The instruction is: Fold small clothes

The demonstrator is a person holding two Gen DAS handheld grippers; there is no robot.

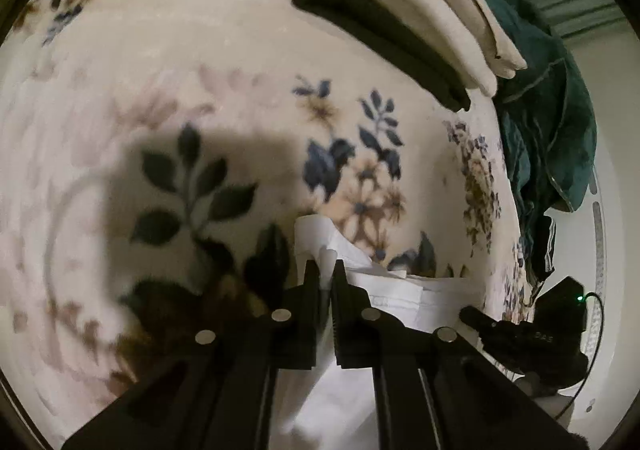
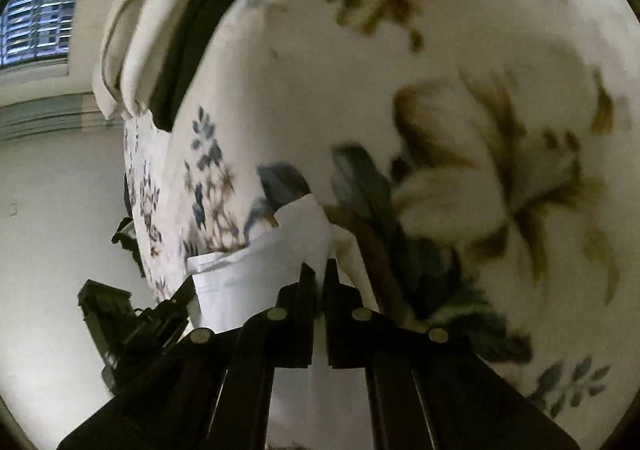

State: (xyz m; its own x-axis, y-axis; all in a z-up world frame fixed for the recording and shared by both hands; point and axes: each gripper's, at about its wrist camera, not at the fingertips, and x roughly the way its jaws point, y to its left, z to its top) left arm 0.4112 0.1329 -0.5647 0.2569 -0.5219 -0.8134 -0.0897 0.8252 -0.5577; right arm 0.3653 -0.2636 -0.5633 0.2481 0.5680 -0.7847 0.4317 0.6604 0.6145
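Left hand-held gripper (image 1: 327, 270) is pinched narrow on an edge of the white garment (image 1: 384, 290), and the right hand-held gripper (image 2: 319, 270) is clamped tight on another edge of it, so both have the cloth. The garment hangs between them over the near edge of the floral bedspread (image 1: 160, 90), partly draped across it. Around it: one folded stack at the bed's far edge, with two cream folded pieces (image 1: 432, 22) lying on top of one dark folded piece (image 1: 372, 38). Just beyond, a dark green garment (image 1: 552, 138) lies crumpled in a heap at the bed's edge. Nothing stands between the grippers and the stack. A window with blinds (image 2: 40, 26) shows on the wall.
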